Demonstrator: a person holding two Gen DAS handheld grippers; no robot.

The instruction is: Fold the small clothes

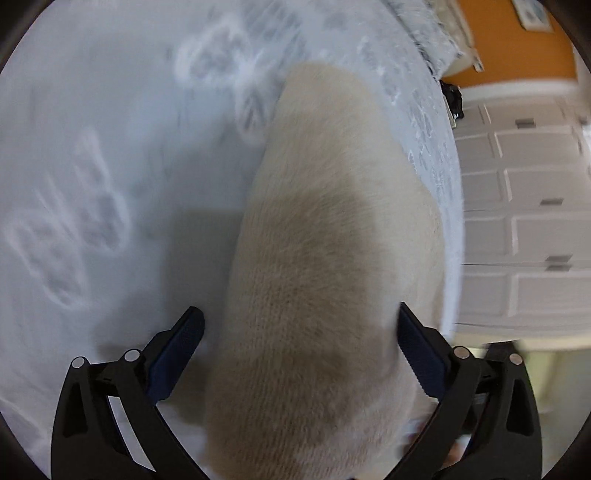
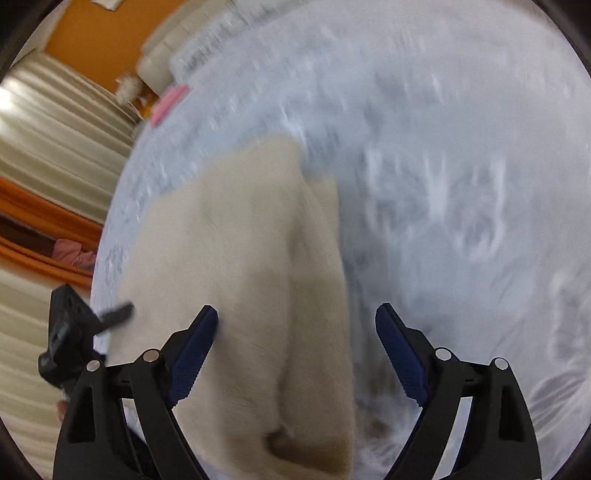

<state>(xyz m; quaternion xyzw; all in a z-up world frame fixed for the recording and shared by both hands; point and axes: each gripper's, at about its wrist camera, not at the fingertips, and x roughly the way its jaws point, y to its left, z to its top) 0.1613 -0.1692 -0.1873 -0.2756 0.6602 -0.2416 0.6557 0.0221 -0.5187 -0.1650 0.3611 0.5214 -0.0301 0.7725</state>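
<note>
Both wrist views look steeply down, close over the same cream garment (image 1: 325,258) on the bedspread (image 1: 110,147).

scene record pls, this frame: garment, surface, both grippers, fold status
garment: cream knit garment, lying on the bed, one side lapped over the rest in the right wrist view
surface: white bedspread with a raised pattern
left gripper: open, jaws either side of the garment, pads not pressing
right gripper: open, garment's edge between the jaws, nothing gripped
background: white panelled doors, orange wall, a pink item at the bed's far edge
fold status: partly folded at most; blur hides detail
</note>
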